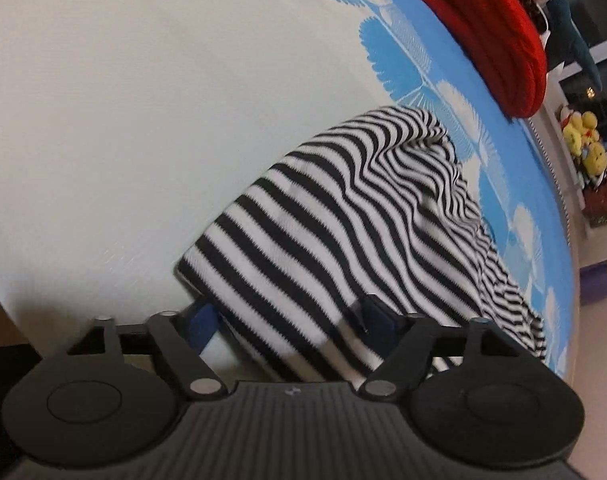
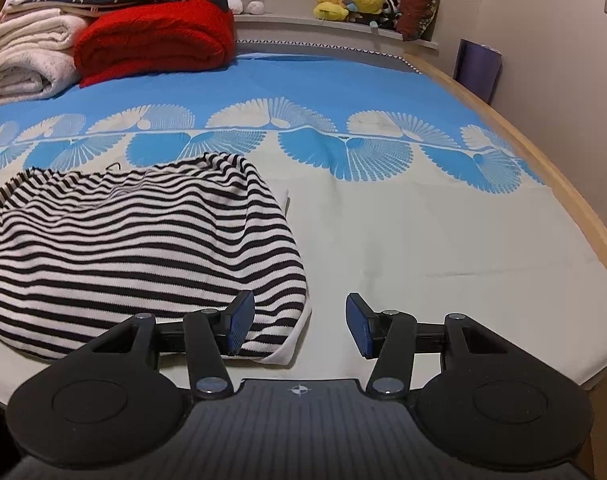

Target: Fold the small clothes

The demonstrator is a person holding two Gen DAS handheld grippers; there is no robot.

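Observation:
A black-and-white striped garment [image 1: 343, 220] lies bunched on the bed's pale sheet [image 1: 103, 140]. In the left wrist view its near end drapes between the fingers of my left gripper [image 1: 289, 320]. The jaws stand wide and the pads do not press on the cloth; the right finger is partly covered by it. In the right wrist view the same garment [image 2: 143, 248] lies at the left. My right gripper [image 2: 299, 326] hangs open just above its near right corner. Its left fingertip [image 2: 241, 322] is over the stripes and the other is over bare sheet.
A folded red blanket [image 2: 155, 40] and stacked white towels [image 2: 27, 56] sit at the bed's far left. Plush toys [image 2: 351, 0] line the window sill. The bed's wooden edge [image 2: 543, 160] runs along the right, with a purple object [image 2: 477, 68] against the wall.

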